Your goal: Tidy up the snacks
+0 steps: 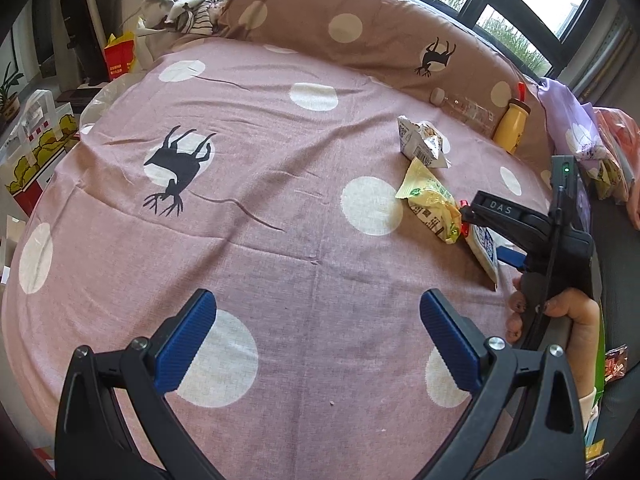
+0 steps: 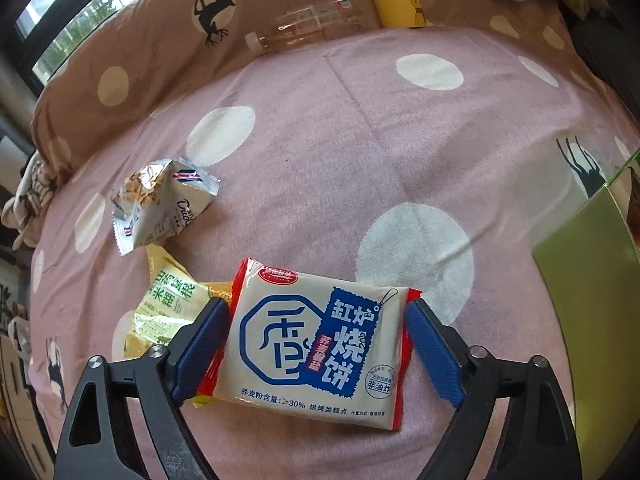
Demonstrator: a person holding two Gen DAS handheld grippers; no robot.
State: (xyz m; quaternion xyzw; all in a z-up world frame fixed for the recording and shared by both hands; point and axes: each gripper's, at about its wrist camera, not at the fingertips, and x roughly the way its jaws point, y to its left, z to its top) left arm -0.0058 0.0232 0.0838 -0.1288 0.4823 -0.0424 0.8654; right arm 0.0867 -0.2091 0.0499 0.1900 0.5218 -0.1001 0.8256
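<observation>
Both wrist views low over bed (image 1: 280, 208), sharing snacks (image 2: 312, 344)
</observation>
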